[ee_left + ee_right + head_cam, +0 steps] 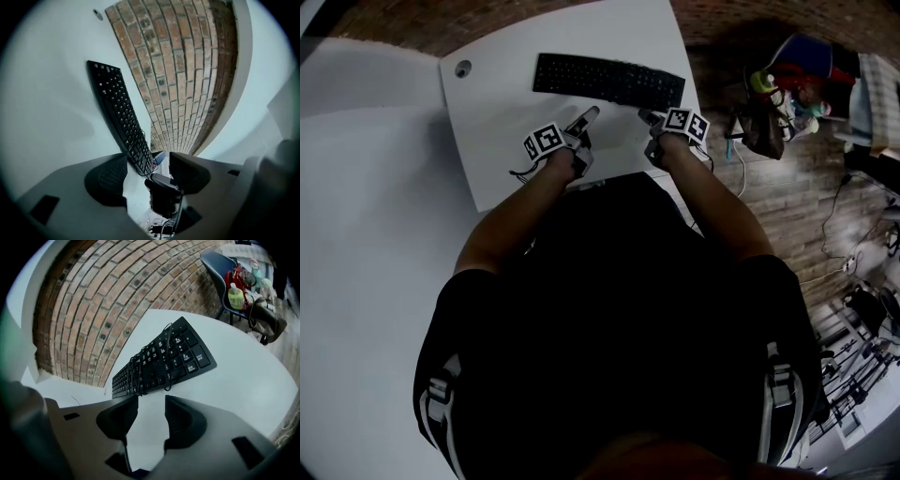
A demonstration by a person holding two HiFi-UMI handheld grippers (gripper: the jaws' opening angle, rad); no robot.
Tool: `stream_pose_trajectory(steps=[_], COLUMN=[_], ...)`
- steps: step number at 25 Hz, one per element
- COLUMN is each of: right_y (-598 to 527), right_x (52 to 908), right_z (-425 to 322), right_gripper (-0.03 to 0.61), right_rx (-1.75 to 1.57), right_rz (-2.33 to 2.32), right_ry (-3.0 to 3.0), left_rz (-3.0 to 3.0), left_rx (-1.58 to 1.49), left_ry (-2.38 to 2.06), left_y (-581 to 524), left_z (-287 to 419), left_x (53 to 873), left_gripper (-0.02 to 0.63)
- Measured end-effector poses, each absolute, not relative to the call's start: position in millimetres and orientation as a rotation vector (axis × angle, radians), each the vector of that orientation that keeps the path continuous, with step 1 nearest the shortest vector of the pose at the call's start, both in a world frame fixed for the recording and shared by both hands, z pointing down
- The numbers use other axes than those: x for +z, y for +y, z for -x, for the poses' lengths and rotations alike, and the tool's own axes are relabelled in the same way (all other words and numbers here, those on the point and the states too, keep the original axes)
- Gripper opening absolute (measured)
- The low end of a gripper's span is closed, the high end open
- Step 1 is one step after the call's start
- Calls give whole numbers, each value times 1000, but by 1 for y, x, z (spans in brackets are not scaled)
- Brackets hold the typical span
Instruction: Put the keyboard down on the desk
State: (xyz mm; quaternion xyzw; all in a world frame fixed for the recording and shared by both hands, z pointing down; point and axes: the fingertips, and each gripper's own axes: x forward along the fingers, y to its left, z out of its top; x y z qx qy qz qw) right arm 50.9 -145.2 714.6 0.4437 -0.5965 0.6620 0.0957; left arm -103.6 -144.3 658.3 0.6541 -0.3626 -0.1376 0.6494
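Hovering left gripper (587, 116): jaws apart, nothing between.
keyboard (609, 80): flat on desk (497, 141), long axis left-right, just beyond both tools' tips, untouched.
right gripper (648, 116): jaws apart, empty, about as near as left.
task: judged done; no grip needed.

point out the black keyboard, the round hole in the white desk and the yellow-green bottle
black keyboard (609, 80), head view, middle keys
round hole in the white desk (463, 67), head view, its centre
yellow-green bottle (236, 297), right gripper view, its body
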Motion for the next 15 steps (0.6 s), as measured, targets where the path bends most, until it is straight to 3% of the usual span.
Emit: stream_pose_trajectory(steps=[6, 15], right_y=[-140, -142], right_x=[698, 642], right_z=[-53, -61], right_gripper=[138, 83], right_rx=[1730, 1388], right_rz=[-1372, -1385], right_ry=[-1873, -2048], left_rz=[-1655, -1881], left_rx=[-223, -96], left_ry=[-907, -1095], left_y=[-130, -117], left_z=[117, 142], left_x=[640, 599], left_gripper=[278, 271])
